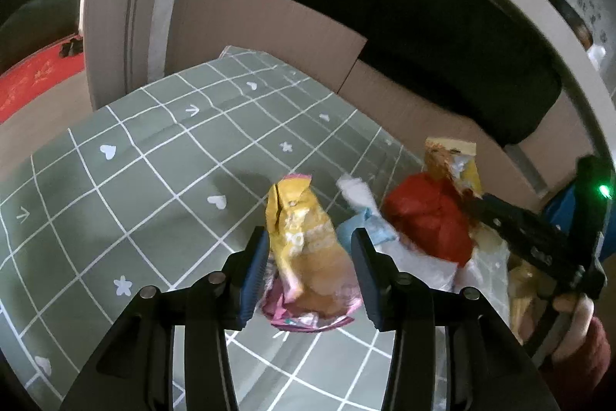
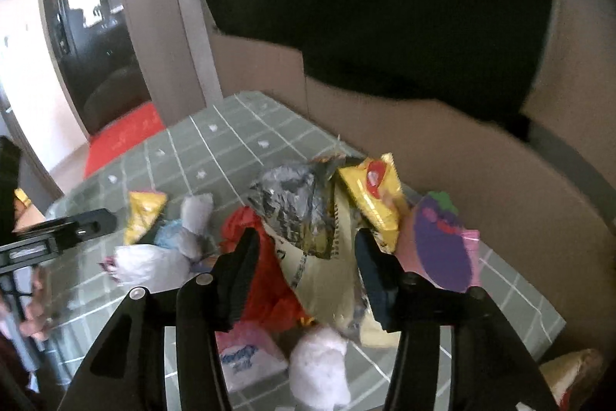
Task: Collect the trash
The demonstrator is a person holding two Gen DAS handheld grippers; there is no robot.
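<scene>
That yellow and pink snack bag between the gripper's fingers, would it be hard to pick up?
Probably not. The yellow and pink snack bag looks crumpled and mostly empty, so likely light and floppy. Its glossy film may slip or crush between the open left hand-held gripper fingers, and it would likely slide on the tablecloth if pushed.

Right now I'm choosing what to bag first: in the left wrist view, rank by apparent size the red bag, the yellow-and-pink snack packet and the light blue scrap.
1. yellow-and-pink snack packet, though it lies nearest the camera
2. red bag, close in size, partly hidden
3. light blue scrap
</scene>
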